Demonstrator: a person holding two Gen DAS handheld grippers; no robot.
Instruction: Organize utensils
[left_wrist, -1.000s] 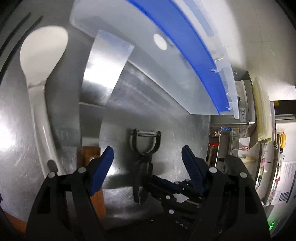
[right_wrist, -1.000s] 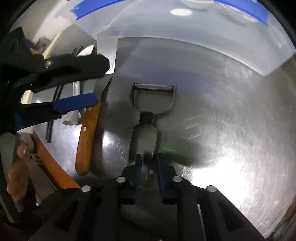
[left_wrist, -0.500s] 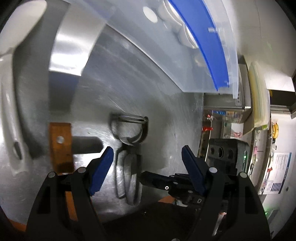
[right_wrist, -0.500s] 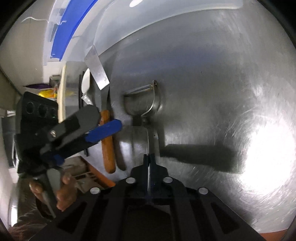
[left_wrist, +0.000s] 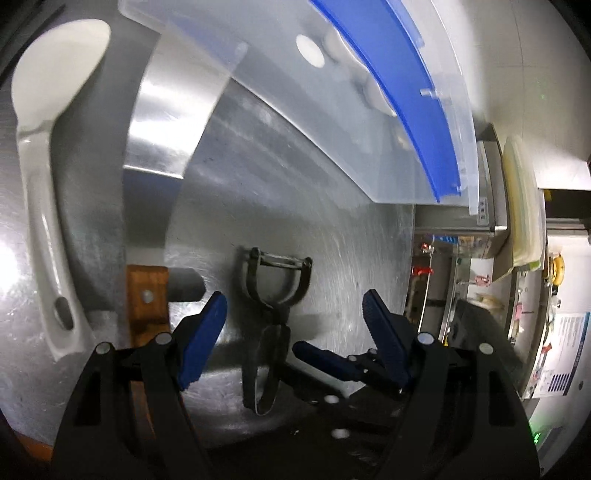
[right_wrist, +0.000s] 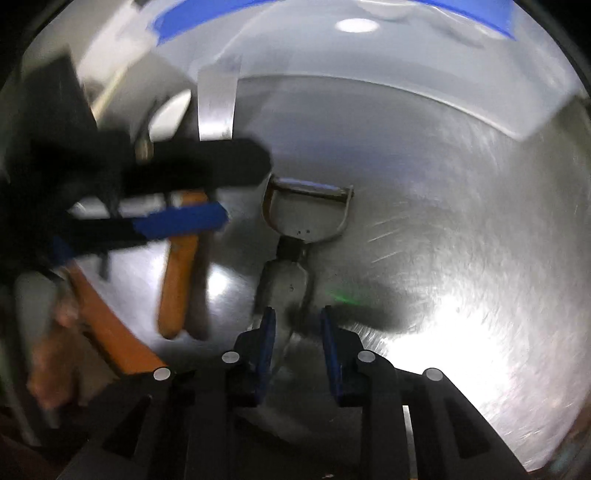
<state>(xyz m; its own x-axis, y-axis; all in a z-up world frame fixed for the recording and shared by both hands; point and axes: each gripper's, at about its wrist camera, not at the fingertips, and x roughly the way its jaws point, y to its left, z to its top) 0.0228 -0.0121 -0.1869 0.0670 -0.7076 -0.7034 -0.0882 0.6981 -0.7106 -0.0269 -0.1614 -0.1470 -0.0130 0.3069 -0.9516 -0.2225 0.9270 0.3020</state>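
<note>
Right hand-held gripper (right_wrist: 295, 343) has just been opening, releasing the peeler (right_wrist: 295, 236)'s handle.

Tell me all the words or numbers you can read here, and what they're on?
None can be read.
White poster on the far right wall: has print and a dark block, too small and blurred.
Small label on the metal box: too tiny.
Peeler, cleaver, white spoon: no markings visible.

Right wrist view motion-blurred; left hand-held gripper (right_wrist: 177, 195) smeared, hiding knife (right_wrist: 177, 280) blade; peeler (right_wrist: 295, 254) handle end hidden.
</note>
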